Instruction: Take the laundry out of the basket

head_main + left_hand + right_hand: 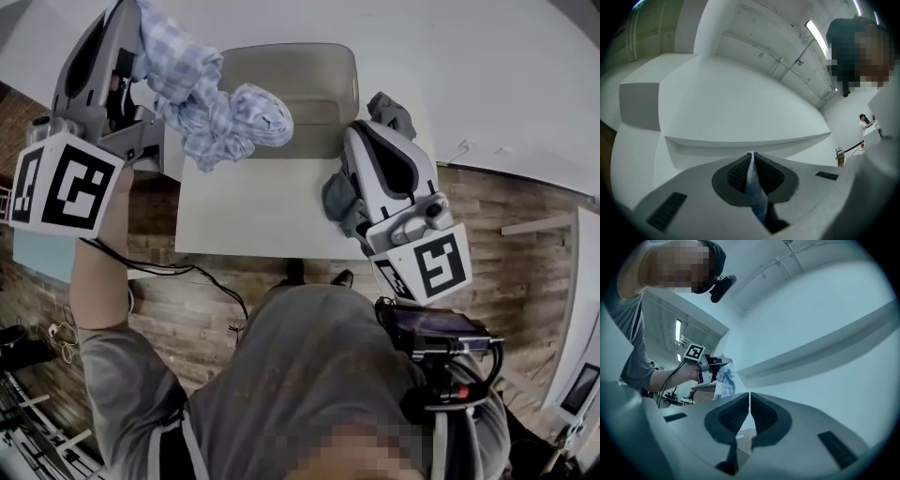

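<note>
Over the white table (253, 220) in the head view, the left claw (127, 28) is raised at the upper left, closed on a blue checked cloth (220, 117). The cloth hangs in a bunch clear of the beige basket (281, 49), covering the basket's left corner and the claw's tips. The basket sits at the table's far edge, and what shows of its inside looks bare. The right claw (364, 131) hovers by the basket's right front corner. A grey cloth (339, 202) shows at its left side and again at its tip, with the part between hidden by the claw's body. A black cable (187, 272) trails across the wooden floor (525, 272) below the left arm. From the left gripper view, the left claw (751, 159) pinches a strip of the checked cloth (752, 180) between its closed pads, with pale walls beyond. From the right gripper view, the right claw (749, 401) is closed with nothing between its pads. Beyond it, the left claw (710, 367) holds the checked cloth (725, 377) dangling, well apart from the right one.
</note>
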A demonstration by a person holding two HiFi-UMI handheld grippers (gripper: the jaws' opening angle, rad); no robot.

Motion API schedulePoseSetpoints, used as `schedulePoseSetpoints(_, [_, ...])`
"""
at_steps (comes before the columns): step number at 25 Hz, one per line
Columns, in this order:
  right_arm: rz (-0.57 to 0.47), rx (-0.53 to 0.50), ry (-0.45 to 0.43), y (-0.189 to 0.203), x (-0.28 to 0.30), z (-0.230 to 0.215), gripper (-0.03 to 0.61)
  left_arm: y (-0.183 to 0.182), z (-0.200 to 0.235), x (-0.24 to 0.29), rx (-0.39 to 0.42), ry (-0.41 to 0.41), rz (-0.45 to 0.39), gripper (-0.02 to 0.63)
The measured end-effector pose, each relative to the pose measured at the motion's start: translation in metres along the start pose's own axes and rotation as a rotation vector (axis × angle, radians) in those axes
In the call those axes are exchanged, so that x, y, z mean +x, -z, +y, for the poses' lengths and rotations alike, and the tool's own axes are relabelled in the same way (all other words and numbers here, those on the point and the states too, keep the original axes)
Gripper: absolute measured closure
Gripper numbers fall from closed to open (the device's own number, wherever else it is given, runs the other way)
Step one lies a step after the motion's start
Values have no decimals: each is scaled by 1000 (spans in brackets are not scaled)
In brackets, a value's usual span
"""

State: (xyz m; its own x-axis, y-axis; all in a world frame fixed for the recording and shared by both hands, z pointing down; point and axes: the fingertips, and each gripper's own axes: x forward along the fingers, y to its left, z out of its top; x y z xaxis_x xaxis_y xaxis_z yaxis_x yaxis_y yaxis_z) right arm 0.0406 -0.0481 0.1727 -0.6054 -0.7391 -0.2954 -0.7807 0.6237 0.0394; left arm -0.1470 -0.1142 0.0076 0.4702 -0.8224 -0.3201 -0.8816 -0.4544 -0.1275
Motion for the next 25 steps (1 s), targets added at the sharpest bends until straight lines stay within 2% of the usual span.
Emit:
schedulePoseSetpoints(9, [4, -12, -34, 2, -6, 6, 562, 13, -17, -40, 3, -12, 2, 601])
schedulePoseSetpoints(14, [16, -14, -28, 3, -18, 5, 563, 36, -28, -59, -31, -9, 34, 601])
schedulePoseSetpoints(20, [42, -16, -14, 16, -24, 1, 563, 74, -35, -76, -30, -33, 69, 601])
schedulePoseSetpoints(25, [57, -21, -1, 8, -15, -1, 563, 94, -32, -82, -57, -46, 114, 601])
